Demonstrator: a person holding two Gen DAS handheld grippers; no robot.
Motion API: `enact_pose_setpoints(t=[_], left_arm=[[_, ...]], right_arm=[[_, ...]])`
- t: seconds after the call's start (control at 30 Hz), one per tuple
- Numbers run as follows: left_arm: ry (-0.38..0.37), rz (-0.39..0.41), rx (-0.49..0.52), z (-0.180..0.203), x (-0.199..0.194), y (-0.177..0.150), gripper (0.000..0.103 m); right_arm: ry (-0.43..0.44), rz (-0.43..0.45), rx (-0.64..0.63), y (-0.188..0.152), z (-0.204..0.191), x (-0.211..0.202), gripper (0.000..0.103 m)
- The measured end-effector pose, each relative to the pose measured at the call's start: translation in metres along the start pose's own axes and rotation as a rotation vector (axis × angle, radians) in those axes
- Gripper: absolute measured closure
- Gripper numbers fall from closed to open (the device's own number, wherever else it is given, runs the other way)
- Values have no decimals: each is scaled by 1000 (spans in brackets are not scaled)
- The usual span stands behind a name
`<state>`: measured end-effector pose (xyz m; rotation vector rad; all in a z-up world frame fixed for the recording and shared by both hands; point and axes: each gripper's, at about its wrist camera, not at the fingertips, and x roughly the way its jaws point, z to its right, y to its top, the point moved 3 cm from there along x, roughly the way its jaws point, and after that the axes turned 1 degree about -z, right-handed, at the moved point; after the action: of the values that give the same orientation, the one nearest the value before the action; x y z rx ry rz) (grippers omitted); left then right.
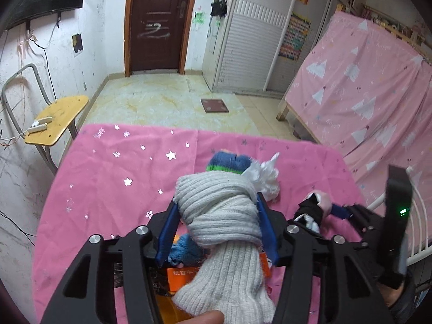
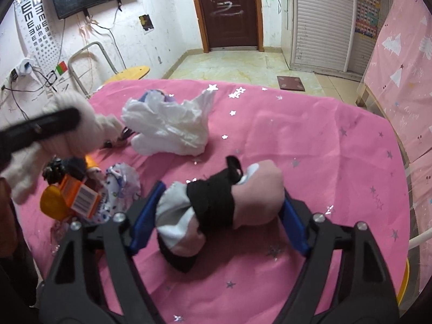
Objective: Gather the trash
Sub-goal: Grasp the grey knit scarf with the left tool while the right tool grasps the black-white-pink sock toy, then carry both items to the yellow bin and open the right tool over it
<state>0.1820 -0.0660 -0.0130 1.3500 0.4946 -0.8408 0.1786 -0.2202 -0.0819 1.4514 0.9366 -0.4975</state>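
Left gripper (image 1: pixel 217 208) pinched the white sock (image 1: pixel 224 216), above the orange box (image 2: pixel 79 195). White bag (image 2: pixel 172 124) lay mid-table (image 2: pixel 324 145). Right gripper (image 2: pixel 222 198) straddled the pink-black sock (image 2: pixel 216 205), pads apparently not yet pressing. Step: grasping. Next, probably: close right, lift.

Pink starred tablecloth (image 2: pixel 310 140), scattered trash (image 2: pixel 167 124)

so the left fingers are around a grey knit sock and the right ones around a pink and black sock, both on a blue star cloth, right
Not quite: the cloth is pink with silver stars, not blue, as the right wrist view shows. The rest holds: the left gripper has the grey knit sock between its fingers, and the right gripper the pink and black sock.
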Motion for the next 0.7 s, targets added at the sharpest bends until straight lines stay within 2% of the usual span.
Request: enact_pose_setpoints(t=[0.17,0.7], left_arm=[[8,52,3,2,-24,6,56],[30,130,47,35,-66,9,56]], right_arm=[[-4,23,-6,-2,-2,-7,39],[-12,162,24,-5,13,-69,40]])
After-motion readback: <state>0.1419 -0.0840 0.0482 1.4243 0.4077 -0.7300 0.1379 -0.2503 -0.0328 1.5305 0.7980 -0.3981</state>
